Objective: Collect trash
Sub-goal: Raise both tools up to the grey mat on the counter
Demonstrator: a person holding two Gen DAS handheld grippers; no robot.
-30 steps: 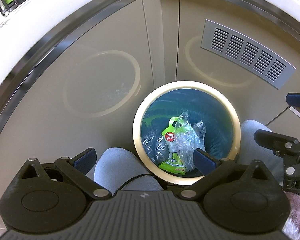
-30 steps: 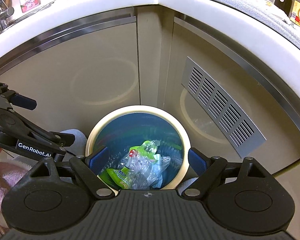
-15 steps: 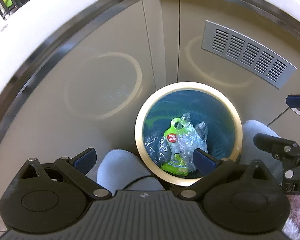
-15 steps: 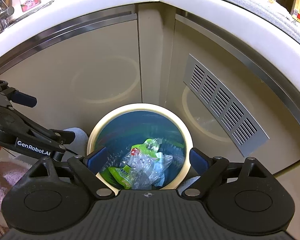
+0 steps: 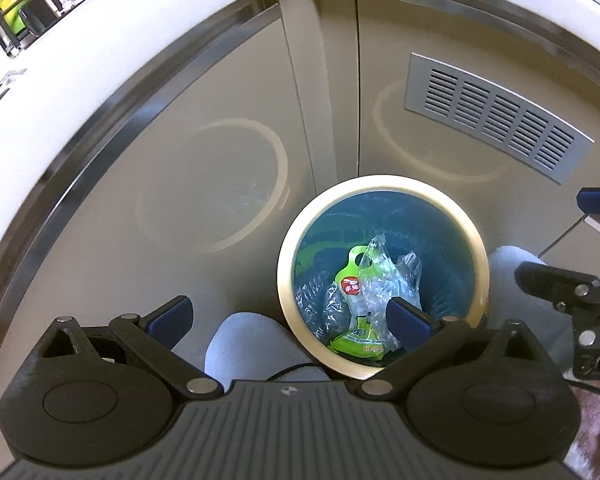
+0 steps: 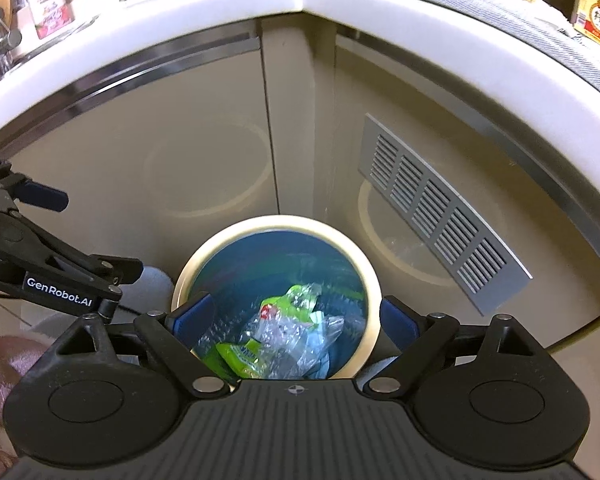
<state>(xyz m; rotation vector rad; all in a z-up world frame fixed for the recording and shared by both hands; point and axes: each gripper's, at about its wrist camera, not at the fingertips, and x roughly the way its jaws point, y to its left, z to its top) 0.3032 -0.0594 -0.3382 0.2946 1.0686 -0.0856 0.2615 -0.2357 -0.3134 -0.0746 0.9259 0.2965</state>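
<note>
Grippers both point steeply down over a round bin. Left gripper [image 5: 288,318] has its jaws spread wide with nothing between the pads; under the gap lies a pale blue-grey rounded form [image 5: 256,340], likely a slipper or knee, identity uncertain, and the blue pad on the right-hand finger [image 5: 410,318] overlaps the bin's near rim in that view. Right gripper [image 6: 294,316] is likewise wide open and empty-handed, its two blue pads standing to either side of the bin mouth as seen from its own camera, not touching the contents. Each gripper shows at the edge of the other's view; the left one carries white lettering on its arm. Bin [image 5: 286,280] is cream-rimmed with a blue liner, standing on the floor in the inside corner of the cabinets. Trash sits at the bottom of it: a lime-green pouch [image 5: 352,288] with a red-and-white label and a hang hole at its top, and crumpled clear plastic wrap [image 5: 380,280] lying partly over the pouch. Behind the bin, two beige cabinet doors [image 6: 160,152] meet at a corner post, each reflecting the bin rim as a faint ring. A grey slotted vent [image 6: 436,216] is set in the right-hand door. Farthest up, a white countertop [image 6: 180,20] runs along the top, carrying bottles and packages too small to read.
</note>
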